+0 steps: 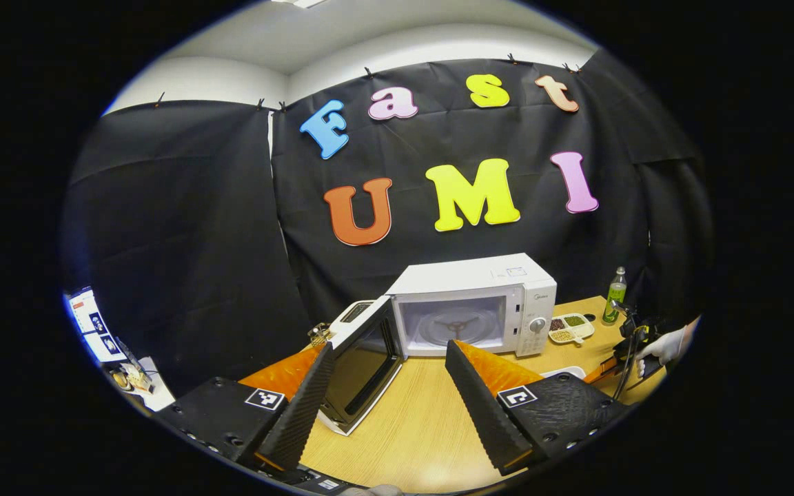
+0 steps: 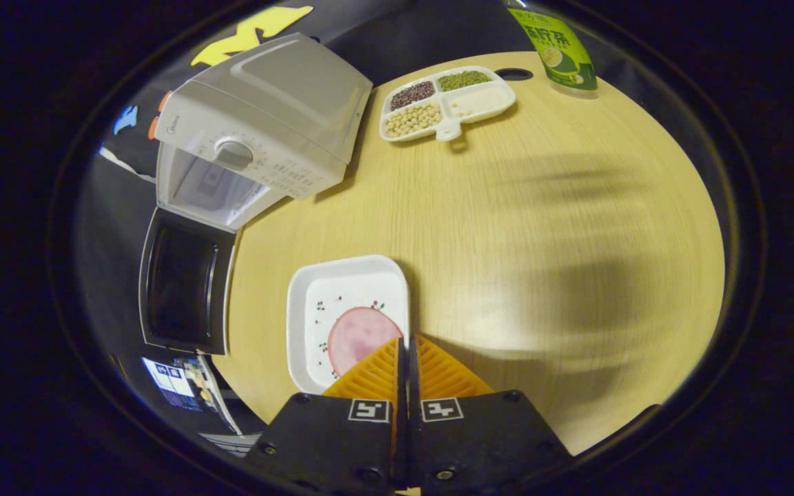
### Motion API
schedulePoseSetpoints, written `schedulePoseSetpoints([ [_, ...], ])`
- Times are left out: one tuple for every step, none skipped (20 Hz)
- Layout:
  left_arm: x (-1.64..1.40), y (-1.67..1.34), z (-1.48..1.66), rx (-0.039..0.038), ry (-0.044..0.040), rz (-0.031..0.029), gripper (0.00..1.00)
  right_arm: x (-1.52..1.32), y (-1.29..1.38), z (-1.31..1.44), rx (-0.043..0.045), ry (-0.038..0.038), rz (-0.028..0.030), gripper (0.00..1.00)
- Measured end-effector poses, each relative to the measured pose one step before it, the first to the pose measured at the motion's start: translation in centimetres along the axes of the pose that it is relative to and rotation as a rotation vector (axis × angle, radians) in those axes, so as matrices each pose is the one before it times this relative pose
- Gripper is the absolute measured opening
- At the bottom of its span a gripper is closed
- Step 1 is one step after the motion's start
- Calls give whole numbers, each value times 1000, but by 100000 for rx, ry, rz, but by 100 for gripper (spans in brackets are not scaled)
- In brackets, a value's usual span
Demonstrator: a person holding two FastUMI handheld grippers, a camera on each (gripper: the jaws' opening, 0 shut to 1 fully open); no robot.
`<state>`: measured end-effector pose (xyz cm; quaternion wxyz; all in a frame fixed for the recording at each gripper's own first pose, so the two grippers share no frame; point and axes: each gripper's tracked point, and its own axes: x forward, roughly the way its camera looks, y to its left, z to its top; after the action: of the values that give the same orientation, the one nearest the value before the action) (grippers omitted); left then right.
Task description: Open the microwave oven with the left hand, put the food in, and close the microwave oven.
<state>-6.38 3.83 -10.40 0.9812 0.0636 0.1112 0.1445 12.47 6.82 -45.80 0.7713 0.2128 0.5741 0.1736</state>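
Note:
The white microwave (image 1: 473, 279) stands at the back of the wooden table, and its door (image 1: 362, 365) hangs wide open to the left. Inside, the turntable (image 1: 455, 324) is bare. My left gripper (image 1: 390, 344) is open in front of the oven, holding nothing. In the right gripper view the microwave (image 2: 266, 103) and its open door (image 2: 183, 286) lie to the left. A white square plate (image 2: 349, 289) carries a pink slice of ham (image 2: 359, 334). My right gripper (image 2: 407, 341) is shut on the plate's right rim. A gloved hand (image 1: 666, 344) holds that gripper (image 1: 635, 341) at the far right.
A white divided tray (image 2: 445, 103) of beans and grains sits right of the microwave, with a green bottle (image 2: 555, 48) beyond it. The same tray (image 1: 569, 327) and bottle (image 1: 616, 296) are at the back right. Bare tabletop (image 2: 542, 227) spreads to the right of the plate.

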Motion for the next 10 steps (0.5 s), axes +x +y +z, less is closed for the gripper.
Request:
schedulePoseSetpoints([
  [156, 179, -12, -614, -162, -314, 96, -74, 342, -9, 379, -658, 888, 4],
  [65, 150, 193, -591, -695, -751, 96, -215, 521, -64, 50, -886, 927, 4],
  [106, 233, 119, -368, -403, -852, 96, -274, 669, 186, 855, -1783, 516, 4],
  [249, 340, -205, 78, 236, -1256, 96, -563, 905, -93, -94, -1135, 544, 4],
  [164, 308, -277, 209, 162, -1413, 96, -162, 853, 73, -67, -1746, 635, 4],
  [159, 364, -135, 21, 41, -1495, 96, -249, 1096, 17, 659, -1701, 923, 4],
  [247, 466, -152, -57, -1, -1274, 96, -240, 1205, 74, 1458, -2016, 930, 4],
  [163, 590, -198, 72, 457, -1150, 100, -113, 1467, 45, 1559, -2742, 1236, 4],
  [128, 653, -137, 80, -44, -744, 96, 35, 1478, 124, 487, -2709, 1498, 0],
  [120, 694, 0, 227, -285, -997, 96, 28, 1686, 184, -396, -3299, 2027, 4],
])
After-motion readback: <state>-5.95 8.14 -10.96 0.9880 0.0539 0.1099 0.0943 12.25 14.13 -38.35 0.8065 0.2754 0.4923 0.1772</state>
